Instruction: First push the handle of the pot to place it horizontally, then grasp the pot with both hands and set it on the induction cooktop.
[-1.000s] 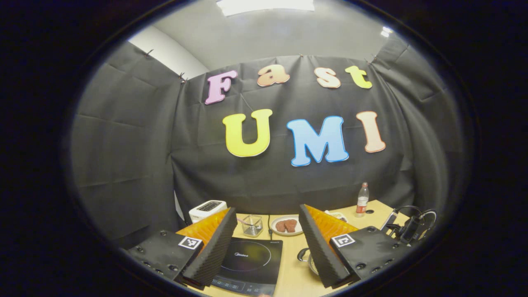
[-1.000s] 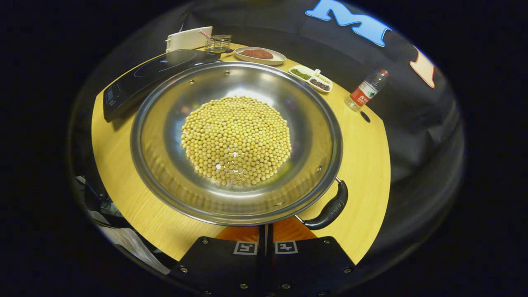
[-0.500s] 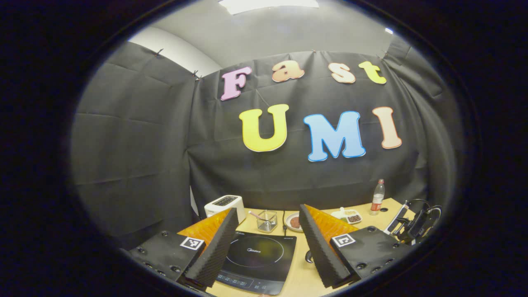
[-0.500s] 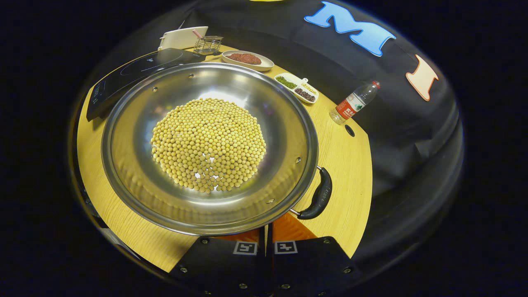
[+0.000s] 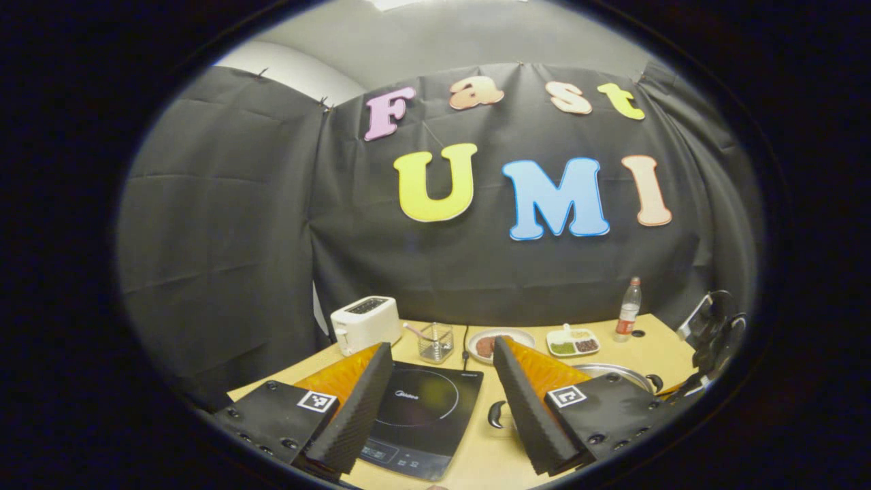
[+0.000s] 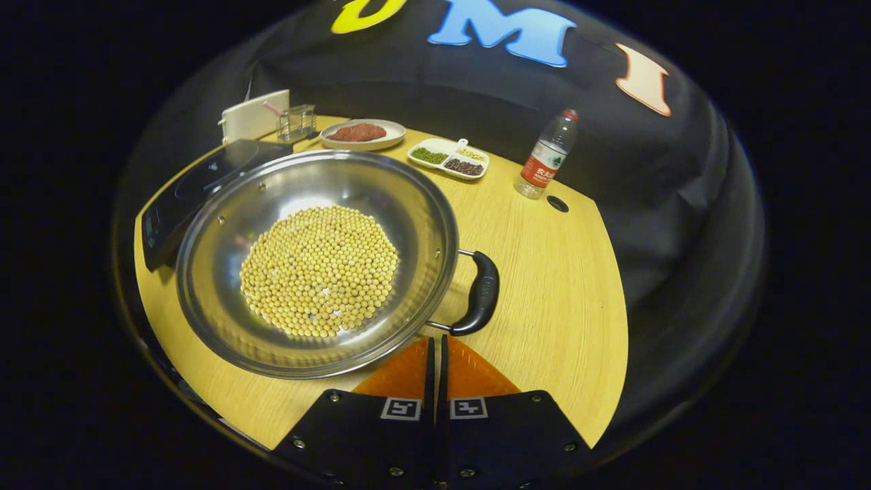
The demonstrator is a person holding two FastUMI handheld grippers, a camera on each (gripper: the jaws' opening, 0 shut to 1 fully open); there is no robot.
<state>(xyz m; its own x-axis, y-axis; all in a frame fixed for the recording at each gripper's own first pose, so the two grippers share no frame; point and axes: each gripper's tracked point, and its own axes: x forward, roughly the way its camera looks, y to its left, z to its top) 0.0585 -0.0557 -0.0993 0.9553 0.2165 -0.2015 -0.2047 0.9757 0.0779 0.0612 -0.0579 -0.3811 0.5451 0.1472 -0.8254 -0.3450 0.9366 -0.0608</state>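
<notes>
1. Black cloth walls close in a pale wooden table [image 6: 544,272], where the wide stainless-steel pot [image 6: 224,272] heaped with yellow soybeans [image 6: 318,271] sits beside the flat black induction cooktop [image 5: 418,415]; along the back stand a white toaster [image 5: 365,323], a small clear glass container [image 5: 436,342], a plate of brown meat [image 6: 363,133], a white divided dish of beans [image 6: 448,158] and a clear plastic bottle with a red label [image 6: 544,156].
2. I keep the right gripper [image 6: 435,354] pressed flat, its fingers together with nothing between them, because a closed tip makes a firm pusher. It sits just short of the pot's rim, near the lower root of the black loop handle [image 6: 480,292].
3. I hold the left gripper [image 5: 442,401] wide open and empty above the cooktop, well clear of the pot, so I judge it is waiting for the two-handed lift. In the left gripper view the pot's other black handle [image 5: 495,414] shows between its fingers.
4. Against the picture a second ago, the handle has swung from the pot's lower right round to its right side, and the pot now looks farther from the right gripper.
5. The left gripper view has tilted downwards, so more of the table shows.
6. My judgement: the pushing step is nearly done; the grasp and transfer remain.
</notes>
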